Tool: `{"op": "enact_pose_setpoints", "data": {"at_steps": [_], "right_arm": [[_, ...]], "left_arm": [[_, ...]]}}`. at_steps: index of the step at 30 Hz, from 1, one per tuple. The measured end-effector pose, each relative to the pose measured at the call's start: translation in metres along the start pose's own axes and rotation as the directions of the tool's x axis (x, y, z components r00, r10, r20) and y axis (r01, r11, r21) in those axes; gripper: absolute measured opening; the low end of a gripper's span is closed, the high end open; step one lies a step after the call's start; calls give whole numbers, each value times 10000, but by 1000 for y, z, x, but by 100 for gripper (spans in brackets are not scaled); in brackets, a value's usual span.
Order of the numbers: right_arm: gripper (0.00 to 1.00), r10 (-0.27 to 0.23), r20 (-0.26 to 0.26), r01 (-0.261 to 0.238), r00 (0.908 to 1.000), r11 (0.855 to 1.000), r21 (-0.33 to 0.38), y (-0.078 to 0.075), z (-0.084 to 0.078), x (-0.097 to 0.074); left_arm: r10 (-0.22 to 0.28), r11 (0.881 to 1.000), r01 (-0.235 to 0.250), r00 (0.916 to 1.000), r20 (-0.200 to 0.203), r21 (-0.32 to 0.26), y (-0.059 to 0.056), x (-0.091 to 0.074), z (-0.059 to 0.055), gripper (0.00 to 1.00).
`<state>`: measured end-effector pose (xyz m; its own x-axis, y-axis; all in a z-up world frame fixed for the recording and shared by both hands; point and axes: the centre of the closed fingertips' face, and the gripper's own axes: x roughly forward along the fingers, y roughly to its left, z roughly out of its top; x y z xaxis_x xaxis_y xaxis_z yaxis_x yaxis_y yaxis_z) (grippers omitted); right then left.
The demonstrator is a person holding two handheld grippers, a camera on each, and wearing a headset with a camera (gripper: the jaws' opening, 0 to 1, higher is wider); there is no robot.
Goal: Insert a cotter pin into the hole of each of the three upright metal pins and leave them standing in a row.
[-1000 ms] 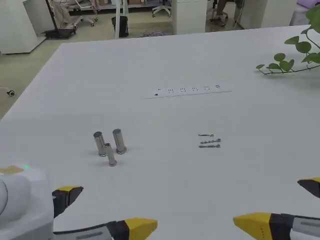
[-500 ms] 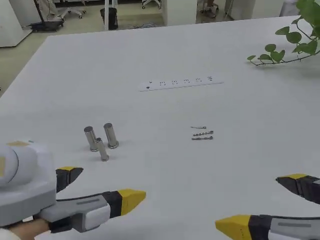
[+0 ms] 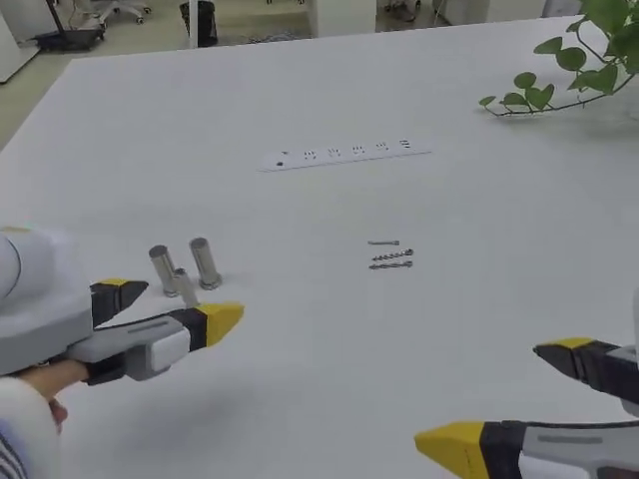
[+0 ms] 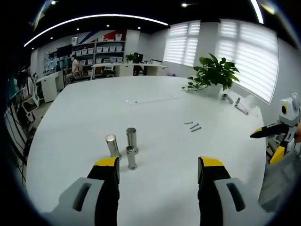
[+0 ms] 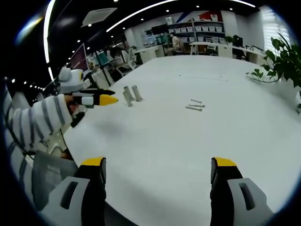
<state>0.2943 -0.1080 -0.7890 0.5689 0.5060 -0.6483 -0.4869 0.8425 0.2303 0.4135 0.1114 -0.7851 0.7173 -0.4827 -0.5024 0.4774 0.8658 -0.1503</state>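
Left hand-held gripper (image 3: 180, 302) hangs low over the white table (image 3: 329, 339) in the head view, its yellow-tipped jaws spread wide and empty. Three short silver metal pins (image 3: 183, 269) stand upright in a tight cluster just past those tips. Three small silver cotter pins (image 3: 389, 257) lie side by side near the middle of the table, well apart from the metal pins. Beyond them lies a flat white power strip (image 3: 344, 155), and a green leafy plant (image 3: 559, 60) sits at the far right corner. At the lower right, the right hand-held gripper (image 3: 477, 394) is also wide open, holding nothing

From the left gripper view, the metal pins (image 4: 122, 146) stand just ahead of the left jaw, clear of it, with the cotter pins (image 4: 193, 126) further off to the right

Seen in the right gripper view, both jaws gape over bare table; the cotter pins (image 5: 195, 104) lie ahead, and the left hand-held gripper (image 5: 106, 95), on a striped sleeve (image 5: 42, 120), points at the metal pins (image 5: 130, 94)
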Motion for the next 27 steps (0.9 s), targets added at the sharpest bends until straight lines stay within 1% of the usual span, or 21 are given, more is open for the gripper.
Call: {"op": "enact_pose_setpoints", "data": {"at_steps": [3, 5, 9, 12, 14, 16, 21, 23, 27], "right_arm": [[93, -19, -13, 19, 10000, 10000, 3, -1, -1, 0], [93, 6, -30, -6, 10000, 10000, -6, -1, -1, 0], [93, -14, -34, 14, 10000, 10000, 24, -3, -1, 0], [93, -70, -129, 71, 9999, 10000, 62, -5, -4, 0], [93, -90, -137, 92, 9999, 9999, 96, -6, -5, -1], [93, -111, -131, 112, 9999, 9999, 122, -8, -5, -2], [93, -129, -208, 132, 9997, 9998, 118, -9, -6, -2], [93, -101, -262, 103, 9996, 9999, 86, -9, -7, -2], [93, -120, -333, 121, 9994, 9999, 20, -10, -7, -2]], "left_arm": [[114, 9990, -119, 9999, -118, -429, 7, 8, -3, 59], [171, 9984, -177, 9998, -118, -528, 10, 10, -4, 55], [354, 9981, -365, 9991, -225, -488, 16, 17, -6, 50], [537, 9974, -558, 9975, -455, -456, 23, 21, -11, 45], [747, 9966, -765, 9956, -566, -306, 29, 22, -14, 41], [829, 9964, -840, 9946, -625, -150, 32, 23, -15, 38], [970, 9952, -960, 9930, -677, 188, 39, 26, -16, 32], [1035, 9942, -1012, 9924, -661, 371, 41, 28, -15, 30], [978, 9929, -930, 9932, -637, 748, 42, 31, -13, 26]]}}
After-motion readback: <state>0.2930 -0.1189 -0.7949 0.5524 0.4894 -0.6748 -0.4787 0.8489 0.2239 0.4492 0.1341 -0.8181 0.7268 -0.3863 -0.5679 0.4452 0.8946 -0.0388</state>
